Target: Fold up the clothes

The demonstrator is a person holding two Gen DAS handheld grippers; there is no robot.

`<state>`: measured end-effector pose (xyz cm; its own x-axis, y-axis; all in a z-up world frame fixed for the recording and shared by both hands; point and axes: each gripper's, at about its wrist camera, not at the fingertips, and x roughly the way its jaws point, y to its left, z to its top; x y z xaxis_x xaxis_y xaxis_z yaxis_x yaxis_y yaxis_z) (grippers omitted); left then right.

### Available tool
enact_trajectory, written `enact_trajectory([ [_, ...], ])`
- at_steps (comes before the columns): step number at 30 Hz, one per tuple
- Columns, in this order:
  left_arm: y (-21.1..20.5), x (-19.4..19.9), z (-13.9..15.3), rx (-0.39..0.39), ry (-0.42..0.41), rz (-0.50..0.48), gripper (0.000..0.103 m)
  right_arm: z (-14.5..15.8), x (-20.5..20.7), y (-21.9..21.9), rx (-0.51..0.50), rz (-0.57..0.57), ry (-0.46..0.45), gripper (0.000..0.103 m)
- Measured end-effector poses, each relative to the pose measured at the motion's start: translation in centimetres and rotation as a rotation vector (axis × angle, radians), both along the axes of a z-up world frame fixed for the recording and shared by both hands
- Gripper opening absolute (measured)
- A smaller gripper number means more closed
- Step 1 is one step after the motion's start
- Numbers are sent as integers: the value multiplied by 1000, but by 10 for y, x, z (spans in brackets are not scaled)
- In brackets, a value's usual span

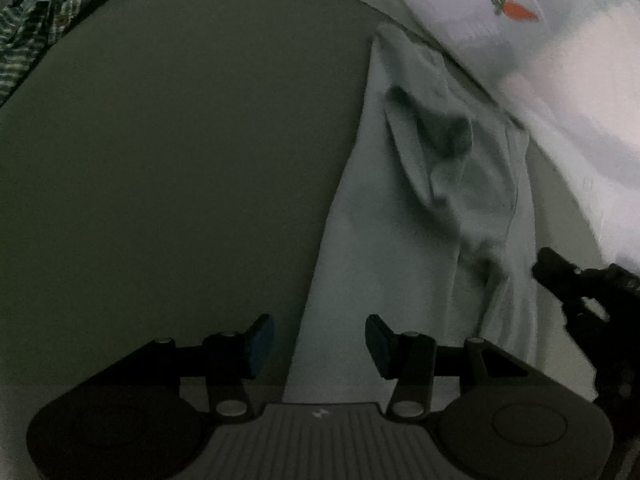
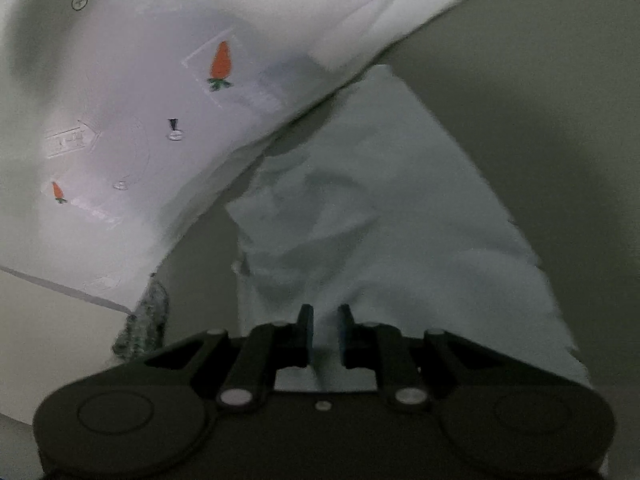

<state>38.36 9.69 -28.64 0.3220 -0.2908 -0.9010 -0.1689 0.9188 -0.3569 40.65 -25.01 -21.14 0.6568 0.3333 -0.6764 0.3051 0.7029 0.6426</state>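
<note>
A pale mint-green garment (image 1: 420,216) lies crumpled on the dark olive table (image 1: 180,140); it also shows in the right wrist view (image 2: 380,220). My left gripper (image 1: 320,344) is open and empty, its blue pads straddling the garment's near left edge. My right gripper (image 2: 325,330) is shut on a fold of the pale green garment, which bunches between its pads. The right gripper (image 1: 568,284) shows in the left wrist view at the garment's right side.
A white garment with orange carrot prints (image 2: 160,92) lies beyond the green one, also in the left wrist view (image 1: 540,40). A green plaid shirt (image 1: 52,8) is heaped at the far left. A small patterned grey cloth piece (image 2: 144,328) lies near the right gripper.
</note>
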Motion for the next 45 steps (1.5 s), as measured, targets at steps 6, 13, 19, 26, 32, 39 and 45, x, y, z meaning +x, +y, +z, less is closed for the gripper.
enact_trajectory([
  [6, -10, -43, -6, 58, -14, -91, 52, -7, -71, -15, -114, -41, 51, 28],
  [13, 1, -78, -9, -50, 9, -82, 52, -19, -139, -43, -259, -65, 94, 46],
  [19, 3, -103, -12, -29, 1, -131, 52, -37, -178, -54, -230, -50, 95, 49],
  [26, 1, -128, -13, -33, 13, -175, 52, -43, -204, -54, -120, -11, 78, 49],
  [32, 2, -151, -17, -79, 37, -205, 47, -53, -226, -55, 9, 14, 69, 43],
  [39, 13, -180, -24, -124, 103, -213, 13, -64, -249, -56, 104, 78, 81, 28],
  [45, 18, -199, -29, -158, 130, -187, 13, -66, -268, -54, 127, 122, 97, 26],
])
